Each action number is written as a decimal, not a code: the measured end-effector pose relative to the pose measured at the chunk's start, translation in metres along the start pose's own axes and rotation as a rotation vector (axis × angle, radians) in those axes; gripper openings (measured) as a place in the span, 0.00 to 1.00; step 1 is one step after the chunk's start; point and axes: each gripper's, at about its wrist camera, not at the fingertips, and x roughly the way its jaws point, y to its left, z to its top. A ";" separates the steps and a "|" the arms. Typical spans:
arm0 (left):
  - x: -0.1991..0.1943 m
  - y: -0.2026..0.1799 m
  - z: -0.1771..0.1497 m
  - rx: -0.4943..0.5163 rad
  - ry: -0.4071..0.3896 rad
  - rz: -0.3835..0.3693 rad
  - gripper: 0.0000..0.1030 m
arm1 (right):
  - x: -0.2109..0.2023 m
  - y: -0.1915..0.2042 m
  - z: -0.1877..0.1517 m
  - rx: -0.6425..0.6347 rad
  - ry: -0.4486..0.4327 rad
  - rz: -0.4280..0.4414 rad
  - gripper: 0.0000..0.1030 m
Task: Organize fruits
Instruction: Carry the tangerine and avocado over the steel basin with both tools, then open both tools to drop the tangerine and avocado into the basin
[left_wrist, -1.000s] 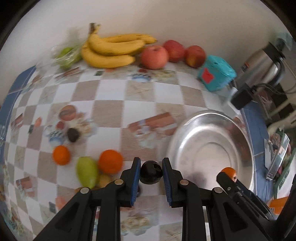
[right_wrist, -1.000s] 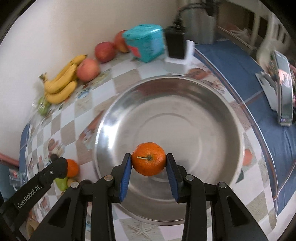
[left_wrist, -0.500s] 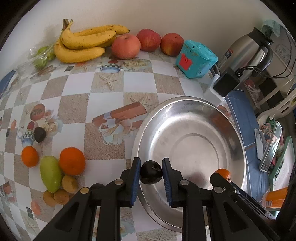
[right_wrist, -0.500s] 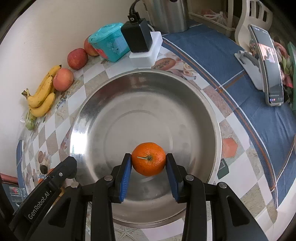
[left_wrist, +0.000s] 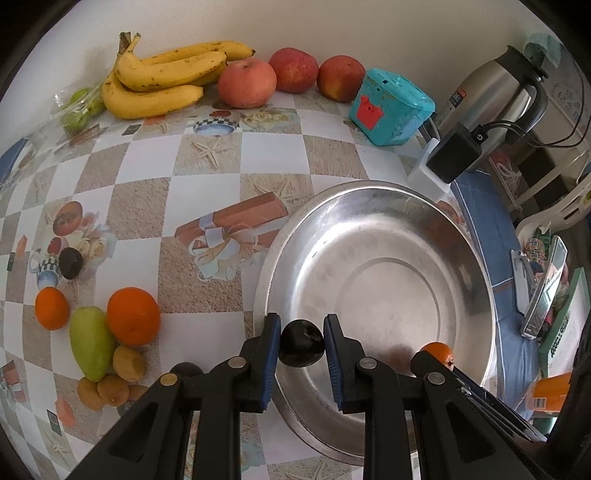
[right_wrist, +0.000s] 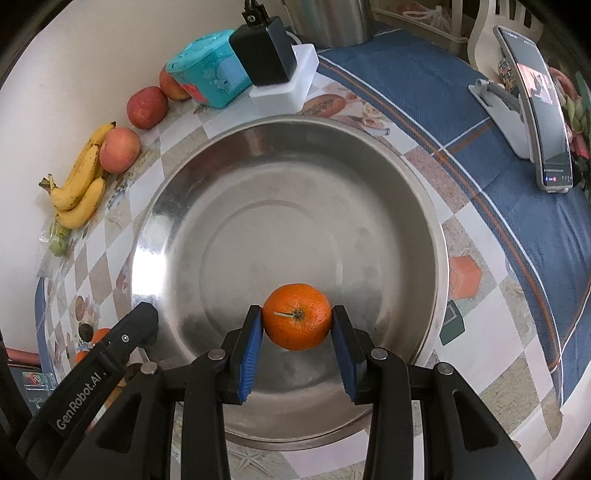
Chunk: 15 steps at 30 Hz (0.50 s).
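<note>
While both grippers pinch fruit, they hang over the bowl (right_wrist: 424, 206).
Left gripper (left_wrist: 301, 343) pads clamp a dark plum (left_wrist: 301, 344) above the bowl's left rim; right gripper (right_wrist: 297, 326) pads clamp an orange (right_wrist: 297, 316) over the near part of the bowl's floor. Bananas (left_wrist: 162, 77) and apples (left_wrist: 246, 83) along the tabletop's back edge by the wall; more oranges (left_wrist: 133, 315) and a green fruit (left_wrist: 90, 341) left of the bowl.
</note>
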 end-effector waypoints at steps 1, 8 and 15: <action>0.000 0.000 0.000 -0.001 0.000 -0.001 0.26 | 0.000 0.000 0.000 -0.001 0.001 0.000 0.38; -0.005 0.001 0.001 -0.010 -0.007 -0.006 0.33 | -0.003 0.003 -0.001 -0.016 -0.003 0.003 0.44; -0.022 0.004 0.006 -0.026 -0.041 -0.006 0.41 | -0.014 0.003 0.001 -0.011 -0.042 0.016 0.47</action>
